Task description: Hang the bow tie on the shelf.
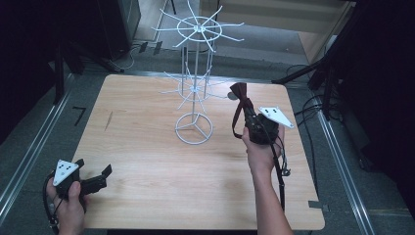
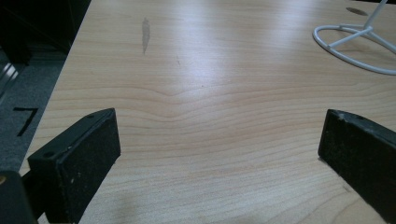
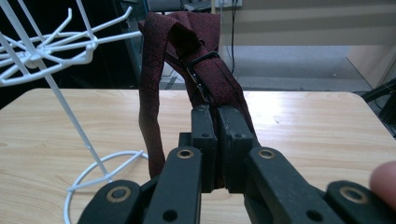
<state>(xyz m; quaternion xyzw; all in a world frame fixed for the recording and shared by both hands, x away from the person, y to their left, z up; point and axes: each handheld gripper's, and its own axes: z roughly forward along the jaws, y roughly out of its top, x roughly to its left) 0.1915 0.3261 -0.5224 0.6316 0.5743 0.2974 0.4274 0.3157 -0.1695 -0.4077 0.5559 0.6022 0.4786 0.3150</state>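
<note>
A dark red bow tie (image 1: 239, 92) with a hanging strap loop (image 3: 150, 116) is pinched in my right gripper (image 1: 248, 116), whose jaws are shut on its band. The gripper holds it up above the table, just right of the white wire display rack (image 1: 195, 73). In the right gripper view the tie (image 3: 205, 65) rises from between the closed fingertips, with the rack's lower hook ring (image 3: 42, 51) at upper left. My left gripper (image 1: 95, 172) rests at the table's near left corner, jaws spread wide with only bare wood between its fingers (image 2: 74, 163).
The wooden table (image 1: 147, 166) carries the rack's round base (image 1: 194, 128) near its middle. Dark stands and cables ring the table on the floor, and a metal rail (image 1: 29, 156) runs along the left side.
</note>
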